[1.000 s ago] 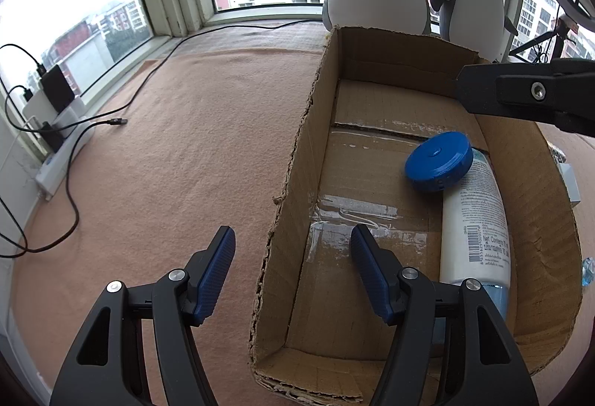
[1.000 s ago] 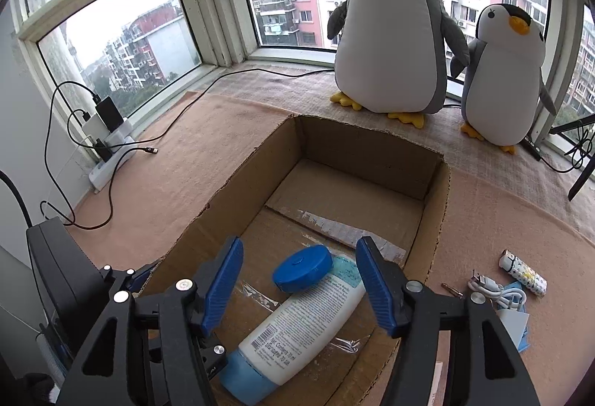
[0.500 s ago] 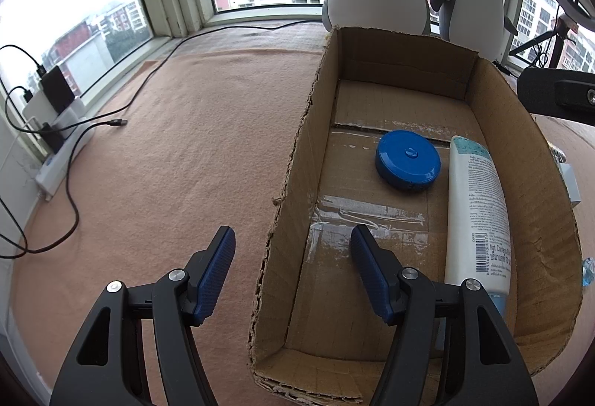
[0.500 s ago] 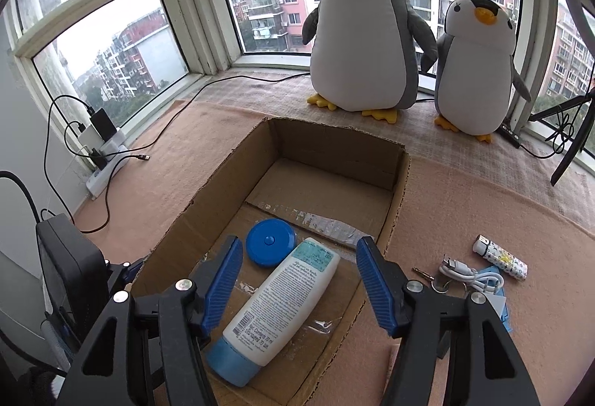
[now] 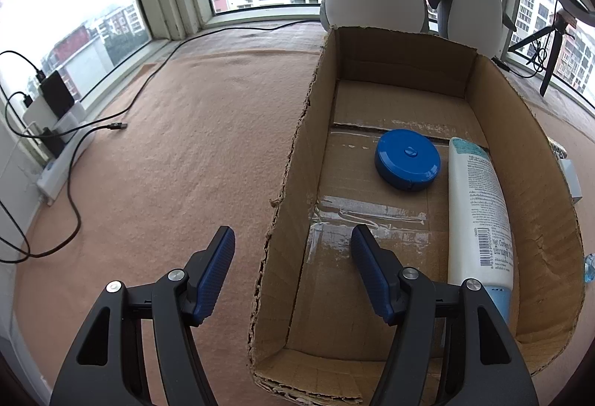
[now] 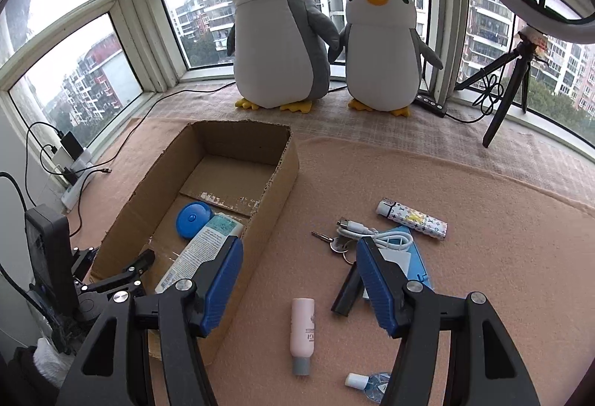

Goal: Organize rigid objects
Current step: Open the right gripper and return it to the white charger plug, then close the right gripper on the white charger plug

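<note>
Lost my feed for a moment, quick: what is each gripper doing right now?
Left gripper: open, holding nothing, straddling the brown cardboard box wall.
Right gripper: open, holding nothing, above the small pink bottle.

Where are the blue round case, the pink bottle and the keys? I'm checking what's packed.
blue round case (image 5: 407, 159): left wrist view, centre of its lid, inside the box.
pink bottle (image 6: 302, 326): right wrist view, mid-body, on the mat.
keys (image 6: 337, 244): right wrist view, on the key head.
</note>
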Demonstrator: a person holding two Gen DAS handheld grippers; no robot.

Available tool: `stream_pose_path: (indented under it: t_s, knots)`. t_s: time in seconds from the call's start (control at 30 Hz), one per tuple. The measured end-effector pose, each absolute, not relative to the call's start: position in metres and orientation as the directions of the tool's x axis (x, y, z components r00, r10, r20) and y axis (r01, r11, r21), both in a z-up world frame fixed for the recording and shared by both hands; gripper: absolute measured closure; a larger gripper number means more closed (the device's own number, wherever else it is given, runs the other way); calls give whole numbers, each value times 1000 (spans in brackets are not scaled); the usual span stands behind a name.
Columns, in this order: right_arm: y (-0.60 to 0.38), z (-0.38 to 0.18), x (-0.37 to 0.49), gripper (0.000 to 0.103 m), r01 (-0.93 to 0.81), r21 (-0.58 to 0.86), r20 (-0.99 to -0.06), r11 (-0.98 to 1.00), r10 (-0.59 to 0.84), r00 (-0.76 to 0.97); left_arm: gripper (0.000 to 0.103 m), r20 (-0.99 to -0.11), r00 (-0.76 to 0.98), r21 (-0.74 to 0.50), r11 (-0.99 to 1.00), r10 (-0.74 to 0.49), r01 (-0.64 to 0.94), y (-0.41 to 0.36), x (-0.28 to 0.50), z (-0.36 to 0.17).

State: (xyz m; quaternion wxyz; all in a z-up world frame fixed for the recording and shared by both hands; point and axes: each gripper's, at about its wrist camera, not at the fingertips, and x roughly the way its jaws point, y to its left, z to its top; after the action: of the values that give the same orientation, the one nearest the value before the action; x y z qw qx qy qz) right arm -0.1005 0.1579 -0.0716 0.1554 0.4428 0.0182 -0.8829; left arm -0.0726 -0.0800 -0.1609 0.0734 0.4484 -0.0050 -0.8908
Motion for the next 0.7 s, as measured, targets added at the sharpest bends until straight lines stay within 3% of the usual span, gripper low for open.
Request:
stream_pose_path:
  t_s: [0.7]
  knots:
    - [209,-122,-119,44,142,33,-843,-989,-104,-527,35,-793,-592,84,-988,-144,129,-83,-71,-162]
